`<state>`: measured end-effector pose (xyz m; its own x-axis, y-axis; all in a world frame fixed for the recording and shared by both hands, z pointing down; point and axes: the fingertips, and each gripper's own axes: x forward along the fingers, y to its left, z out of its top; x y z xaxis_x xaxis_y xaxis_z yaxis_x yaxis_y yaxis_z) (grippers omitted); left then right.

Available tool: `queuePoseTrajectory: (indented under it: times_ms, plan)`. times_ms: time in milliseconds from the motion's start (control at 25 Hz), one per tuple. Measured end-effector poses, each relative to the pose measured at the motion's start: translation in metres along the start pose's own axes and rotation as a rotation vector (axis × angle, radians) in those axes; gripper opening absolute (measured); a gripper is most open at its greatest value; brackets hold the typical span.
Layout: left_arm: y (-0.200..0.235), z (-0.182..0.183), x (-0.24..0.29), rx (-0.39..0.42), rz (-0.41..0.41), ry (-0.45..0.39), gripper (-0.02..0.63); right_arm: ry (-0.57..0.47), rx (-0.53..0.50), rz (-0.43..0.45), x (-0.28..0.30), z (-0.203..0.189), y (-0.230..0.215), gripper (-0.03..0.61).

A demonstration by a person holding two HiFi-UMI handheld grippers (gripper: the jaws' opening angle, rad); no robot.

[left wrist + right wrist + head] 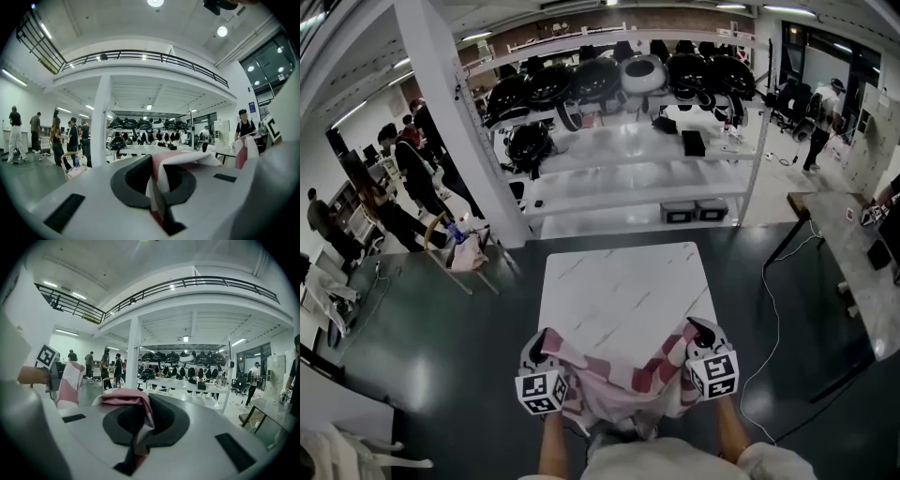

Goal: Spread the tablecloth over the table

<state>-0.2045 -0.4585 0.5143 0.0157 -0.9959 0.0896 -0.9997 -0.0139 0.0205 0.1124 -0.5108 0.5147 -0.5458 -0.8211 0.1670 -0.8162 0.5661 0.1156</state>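
Observation:
A pink-and-white checked tablecloth [623, 380] hangs bunched between my two grippers at the near edge of a white marble-patterned table [623, 286]. My left gripper [538, 343] is shut on the cloth's left corner, and the fabric [180, 161] pokes up between its jaws. My right gripper [703, 334] is shut on the right corner, with a fold of cloth [129, 399] pinched between its jaws. Both grippers point roughly level toward the far side of the table. The cloth sags down in front of the person's body; most of the tabletop is bare.
Beyond the table stands a white shelving rack [637, 150] loaded with black helmets and gear. A white pillar [455, 112] rises at the left, with several people [408, 178] and a chair [450, 244] beside it. Another table [853, 253] and a floor cable [773, 319] lie to the right.

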Motion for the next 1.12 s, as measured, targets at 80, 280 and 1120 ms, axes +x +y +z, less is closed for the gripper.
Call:
queuePoseTrajectory:
  times_ms: [80, 280, 1120]
  plan:
    - [0.009, -0.001, -0.005, -0.002, 0.009, 0.002, 0.026, 0.005, -0.001, 0.012, 0.005, 0.001, 0.009, 0.02]
    - [0.051, -0.003, -0.021, -0.022, 0.075, -0.004, 0.026, -0.001, -0.023, 0.078, 0.029, 0.012, 0.05, 0.02]
    - [0.321, -0.003, -0.296, -0.068, 0.795, -0.087, 0.026, -0.136, -0.141, 0.711, 0.15, 0.091, 0.375, 0.018]
